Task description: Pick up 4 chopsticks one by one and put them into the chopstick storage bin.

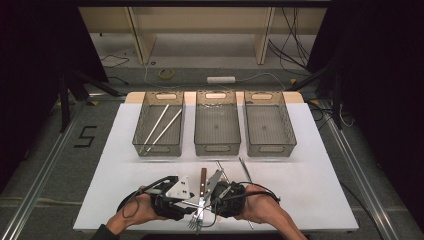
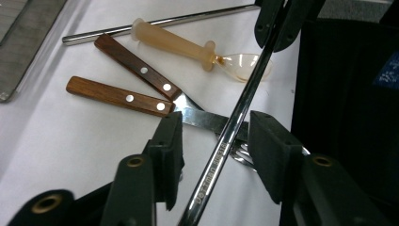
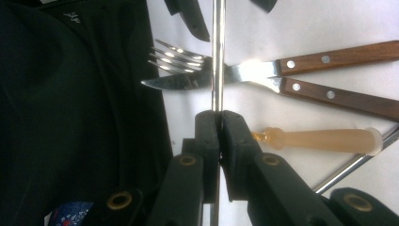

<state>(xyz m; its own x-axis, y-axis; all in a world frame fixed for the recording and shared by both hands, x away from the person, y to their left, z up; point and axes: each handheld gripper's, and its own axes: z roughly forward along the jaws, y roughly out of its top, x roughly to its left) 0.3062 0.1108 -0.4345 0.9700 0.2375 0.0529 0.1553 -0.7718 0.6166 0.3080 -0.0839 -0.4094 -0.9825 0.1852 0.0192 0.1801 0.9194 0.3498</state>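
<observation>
A white table (image 1: 320, 150) stands on grey floor (image 1: 55, 165) before a pale wooden frame (image 1: 200, 30), dark curtains (image 1: 380, 75) either side.

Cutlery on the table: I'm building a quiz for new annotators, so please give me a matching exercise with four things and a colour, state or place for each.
Things:
1. held rod
2. spoon
3. fork
4. middle basket

Descriptions:
A. wooden handle with rivets
B. clamped in the right gripper
C. see-through amber plastic
D. empty

Pairs: 1-B, 2-C, 3-A, 4-D
</observation>
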